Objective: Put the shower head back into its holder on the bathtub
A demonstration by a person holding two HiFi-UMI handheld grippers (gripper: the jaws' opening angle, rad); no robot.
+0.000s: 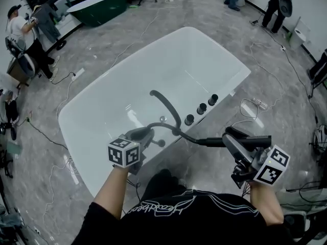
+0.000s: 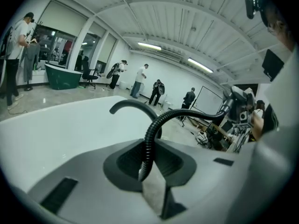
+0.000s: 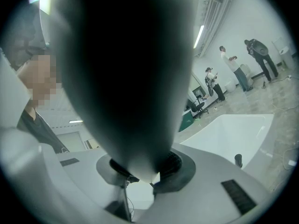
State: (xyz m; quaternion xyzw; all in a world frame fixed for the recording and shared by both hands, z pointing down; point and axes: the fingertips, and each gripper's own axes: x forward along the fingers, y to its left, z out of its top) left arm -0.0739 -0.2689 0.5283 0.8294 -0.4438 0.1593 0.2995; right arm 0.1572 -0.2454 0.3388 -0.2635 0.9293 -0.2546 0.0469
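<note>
Currently both grippers are holding the shower parts at the near rim of the white oval bathtub (image 1: 214,50).
Head view: the left gripper (image 1: 145,137) is hovering over the bathtub's near rim with the black ribbed hose (image 1: 186,136), and the right gripper (image 1: 232,143) is carrying the black shower head (image 1: 212,142) just outside that rim. Left gripper view: its jaws are clamping the hose. Right gripper view: its jaws are gripping the shower head's narrow end.

1. Bright, even indoor light comes from ceiling strip lamps (image 2: 149,46).
2. Soft glare streaks lie on the white bathtub (image 1: 153,80); shadows are faint.
3. Both gripper views bulge strongly and have black corners.
4. In the right gripper view the shower head (image 3: 131,78) is a dark, unfocused mass.
</note>
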